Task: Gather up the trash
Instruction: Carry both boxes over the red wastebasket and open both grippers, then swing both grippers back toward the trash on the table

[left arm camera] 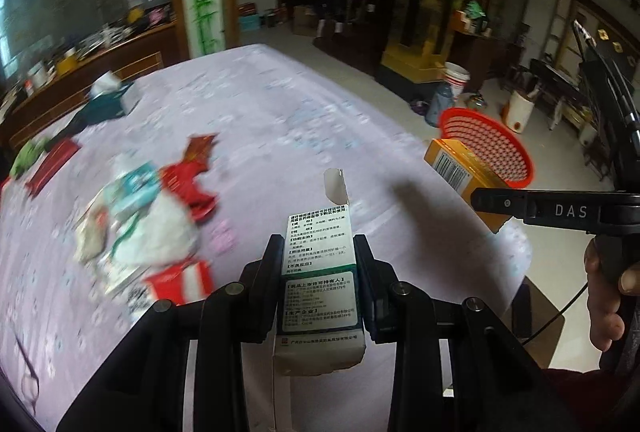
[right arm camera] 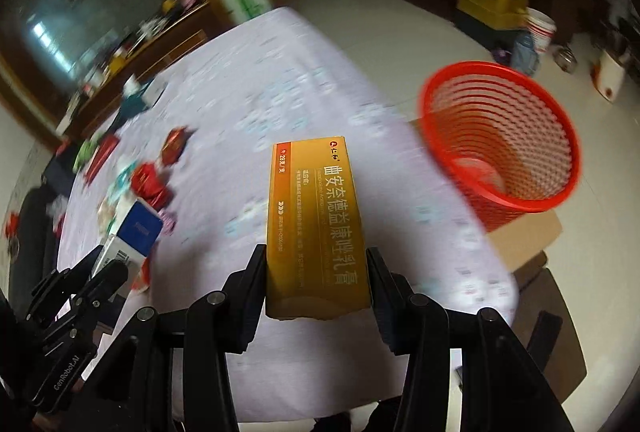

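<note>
Right claw clamped on an orange carton, long, glossy, gripped at its near end only. Left claw clamped on a white-green carton, top flap open, bottom corner crushed. Red mesh bin sits off the table's right edge on a cardboard box, near the orange carton. Risks, my read: slick card pivoting in the jaws; a release short of the rim landing on the cloth; a knock tipping the light bin. More crumpled wrappers wait left.
</note>
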{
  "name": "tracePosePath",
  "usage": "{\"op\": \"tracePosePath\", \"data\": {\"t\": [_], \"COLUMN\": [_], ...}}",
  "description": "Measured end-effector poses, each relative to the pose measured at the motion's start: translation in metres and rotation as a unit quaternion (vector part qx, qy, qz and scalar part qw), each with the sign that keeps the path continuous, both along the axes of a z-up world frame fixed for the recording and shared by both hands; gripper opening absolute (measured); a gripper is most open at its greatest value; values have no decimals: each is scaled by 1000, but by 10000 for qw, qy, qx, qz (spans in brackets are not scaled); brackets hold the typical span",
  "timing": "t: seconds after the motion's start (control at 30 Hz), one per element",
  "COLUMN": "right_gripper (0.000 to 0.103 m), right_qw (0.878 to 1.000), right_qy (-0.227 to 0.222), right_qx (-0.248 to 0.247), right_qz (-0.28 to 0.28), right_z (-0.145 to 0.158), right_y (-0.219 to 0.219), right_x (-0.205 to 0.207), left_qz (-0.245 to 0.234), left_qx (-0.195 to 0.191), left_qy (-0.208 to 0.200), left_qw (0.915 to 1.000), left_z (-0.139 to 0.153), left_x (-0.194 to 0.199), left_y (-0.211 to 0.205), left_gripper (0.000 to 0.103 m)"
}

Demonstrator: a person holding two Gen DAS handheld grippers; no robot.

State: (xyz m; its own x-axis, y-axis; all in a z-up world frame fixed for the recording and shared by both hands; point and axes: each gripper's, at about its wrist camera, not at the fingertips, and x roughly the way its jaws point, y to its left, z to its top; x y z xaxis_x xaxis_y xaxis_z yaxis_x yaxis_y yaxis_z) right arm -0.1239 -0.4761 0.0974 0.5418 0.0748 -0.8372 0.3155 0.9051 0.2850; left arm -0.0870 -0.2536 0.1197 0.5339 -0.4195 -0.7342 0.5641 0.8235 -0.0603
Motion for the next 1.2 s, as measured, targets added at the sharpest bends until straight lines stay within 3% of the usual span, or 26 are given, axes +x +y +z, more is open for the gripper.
{"op": "tracePosePath", "data": {"t": [0.43, 0.77, 0.87, 0.93, 1.07, 1.2], "right_gripper": [51, 55, 58, 62, 62, 62], "right_qw": [9921, 9885, 9886, 9882, 9892, 9903], "right_qy": [-113, -172, -186, -184, -221, -193], "right_qx": [226, 225, 216, 203, 58, 37], "right_qz": [-1226, -1488, -1478, -1506, -1450, -1373], "right_z": [9, 11, 12, 13, 18, 19], "right_y": [-144, -212, -223, -228, -228, -221], "right_x": [-34, -16, -5, -1, 0, 1], "left_qz": [-1188, -1578, -1616, -1568, -1497, -1257], "left_qx": [-277, -324, -397, -455, -528, -585], "left_qy": [174, 471, 605, 603, 649, 686], "left_qw": [9924, 9858, 9842, 9847, 9852, 9880], "left_z": [16, 6, 6, 8, 10, 13], "left_x": [19, 52, 60, 64, 67, 65], "left_y": [-165, -277, -295, -303, -303, -274], "left_gripper": [33, 33, 42, 60, 61, 61]}}
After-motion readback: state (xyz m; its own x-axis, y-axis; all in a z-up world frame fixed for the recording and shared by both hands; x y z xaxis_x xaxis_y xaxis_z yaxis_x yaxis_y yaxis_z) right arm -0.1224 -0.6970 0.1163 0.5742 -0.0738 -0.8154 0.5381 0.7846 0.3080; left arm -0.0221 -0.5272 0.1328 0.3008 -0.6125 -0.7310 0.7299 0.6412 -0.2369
